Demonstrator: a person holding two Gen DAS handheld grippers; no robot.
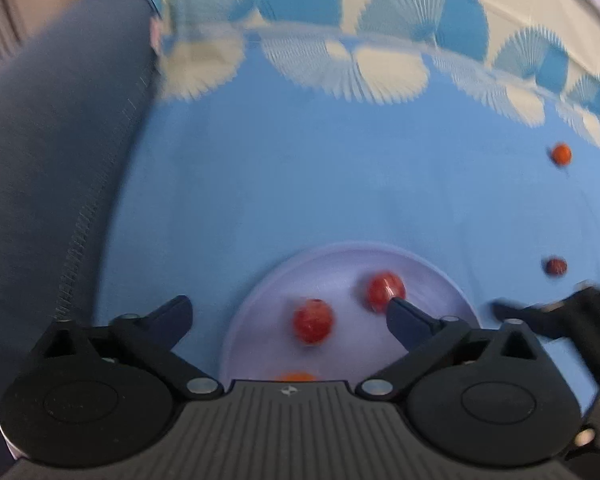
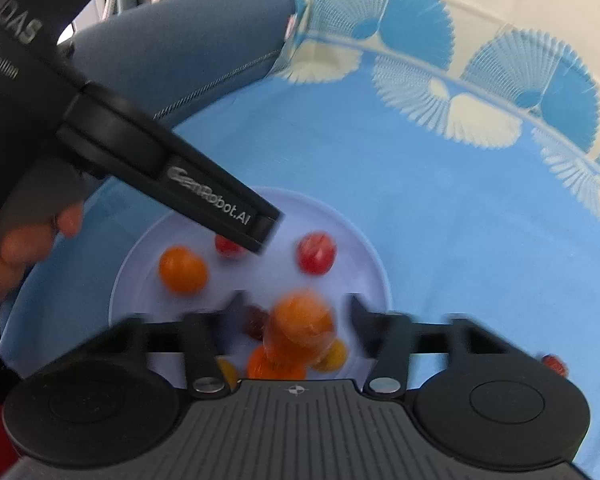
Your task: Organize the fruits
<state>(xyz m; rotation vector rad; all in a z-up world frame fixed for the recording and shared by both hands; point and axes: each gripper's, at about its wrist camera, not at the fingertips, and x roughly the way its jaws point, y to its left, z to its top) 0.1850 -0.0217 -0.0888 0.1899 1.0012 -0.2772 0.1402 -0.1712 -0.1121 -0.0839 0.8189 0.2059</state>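
Note:
A pale lavender plate [image 1: 340,264] lies on the blue cloth under both grippers. My left gripper [image 1: 290,316] is open wide above it, with nothing pressed between its fingers; two red fruits [image 1: 313,320] [image 1: 384,290] sit on the plate below. My right gripper [image 2: 298,308] is open over the plate's [image 2: 364,248] near side. A blurred orange fruit [image 2: 300,320] lies between its fingers, clear of both pads. The plate also holds an orange fruit [image 2: 182,270], a red one [image 2: 316,258] and several small fruits near the gripper body. The left gripper [image 2: 266,228] reaches in from the upper left.
Loose on the cloth to the right are an orange fruit [image 1: 561,153] and a dark red fruit [image 1: 556,266]. A person's blue-grey clothed limb [image 1: 60,160] fills the left side. The cloth's fan-patterned border [image 1: 380,64] runs along the far edge.

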